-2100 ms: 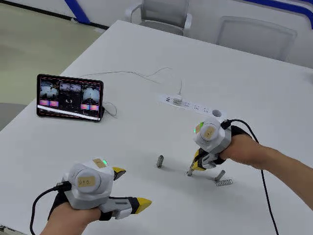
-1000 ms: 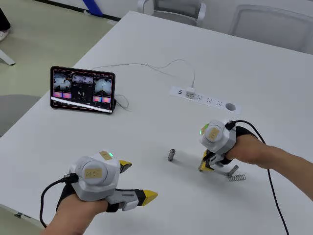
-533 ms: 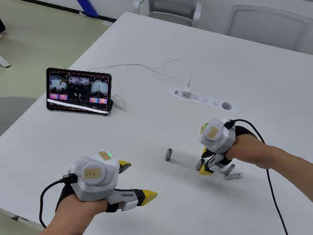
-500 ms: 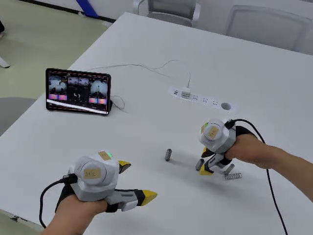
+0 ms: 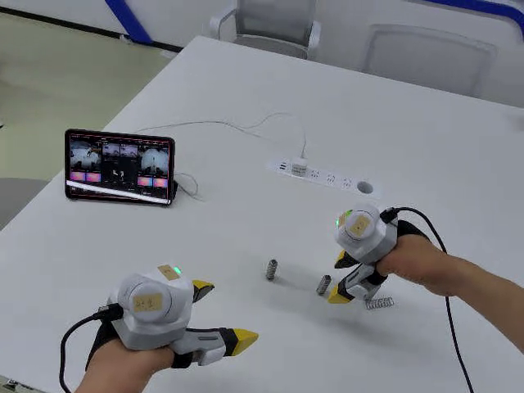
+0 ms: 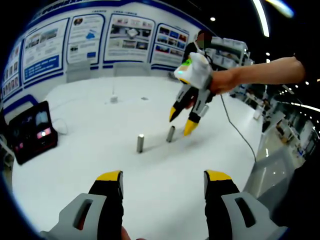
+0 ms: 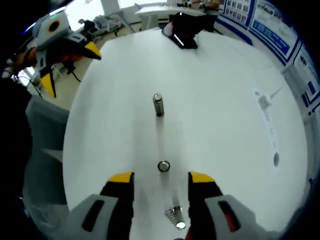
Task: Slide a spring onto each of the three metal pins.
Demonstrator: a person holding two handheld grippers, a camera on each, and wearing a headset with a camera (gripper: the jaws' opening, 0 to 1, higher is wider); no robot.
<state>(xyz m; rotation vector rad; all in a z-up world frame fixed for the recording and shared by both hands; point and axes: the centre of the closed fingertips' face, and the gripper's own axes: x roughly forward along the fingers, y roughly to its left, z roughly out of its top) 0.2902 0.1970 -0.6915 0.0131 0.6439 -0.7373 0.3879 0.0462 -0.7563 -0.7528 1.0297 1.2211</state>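
Right gripper (image 5: pixel 338 278) hangs, jaws apart, a pin (image 5: pixel 323 284), seemingly sprung, at its nine o'clock; left gripper (image 5: pixel 223 313) spread too; sticker (image 5: pixel 147 302) writing unreadable.

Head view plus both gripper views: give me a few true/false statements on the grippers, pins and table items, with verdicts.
1. The left gripper has its fingers open and holds nothing. True.
2. The tablet has a dark screen. False: the screen is lit and shows pictures.
3. A pin stands upright on the table. True.
4. The right gripper is shut on a spring. False: its fingers are open, and the spring lies loose on the table beside it.
5. The power strip lies nearer the person than the pin. False: it lies beyond it.
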